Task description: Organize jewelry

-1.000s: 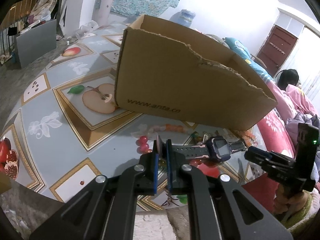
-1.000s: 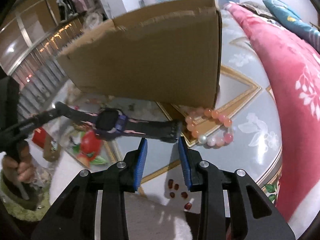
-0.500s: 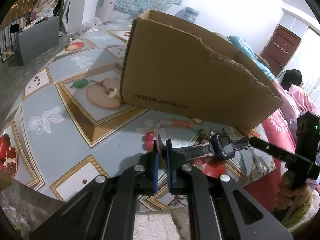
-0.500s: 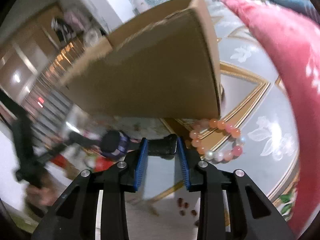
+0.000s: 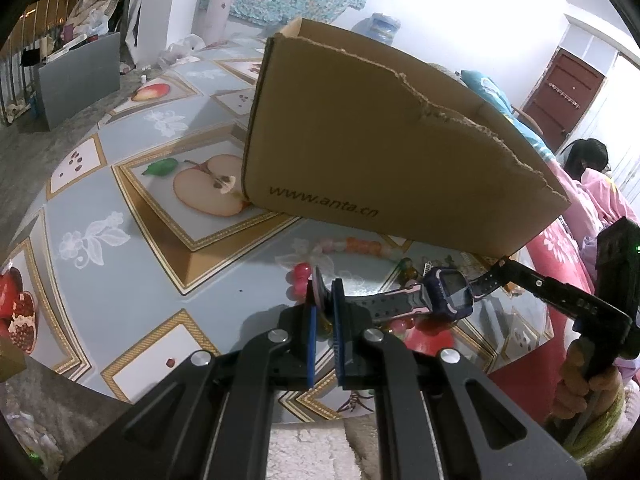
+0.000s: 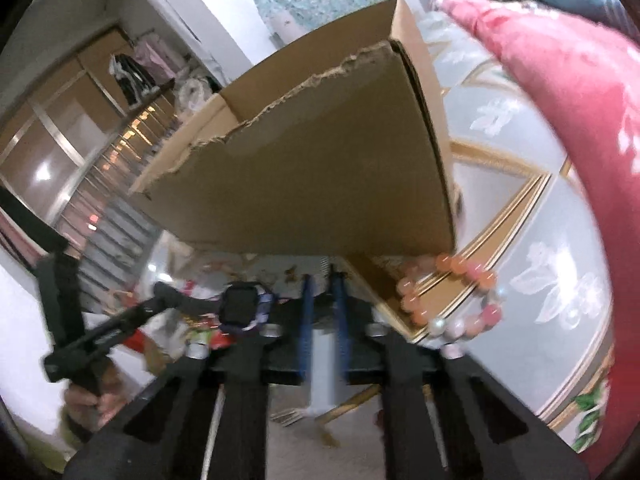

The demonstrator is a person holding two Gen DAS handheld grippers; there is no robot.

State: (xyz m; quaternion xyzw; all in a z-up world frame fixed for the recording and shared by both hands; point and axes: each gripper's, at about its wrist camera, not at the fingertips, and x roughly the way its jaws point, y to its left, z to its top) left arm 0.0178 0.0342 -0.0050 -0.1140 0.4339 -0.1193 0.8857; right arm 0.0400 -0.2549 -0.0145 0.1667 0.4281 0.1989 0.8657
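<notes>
— Left gripper (image 5: 324, 312): clamped on one strap end of the watch (image 5: 448, 294), held above the table (image 5: 132, 264), in front of the box (image 5: 380, 152).

— Right gripper (image 6: 323, 300): nearly closed around the other strap end; firm grip or not, cannot tell, too blurred.

— Progress?

— Early, probably. Watch not yet boxed; bracelet (image 6: 460, 300) and red beads (image 5: 298, 278) lying loose by the box.

— Hidden?

— Box interior unseen. Small clutter behind the watch hard to identify.
</notes>
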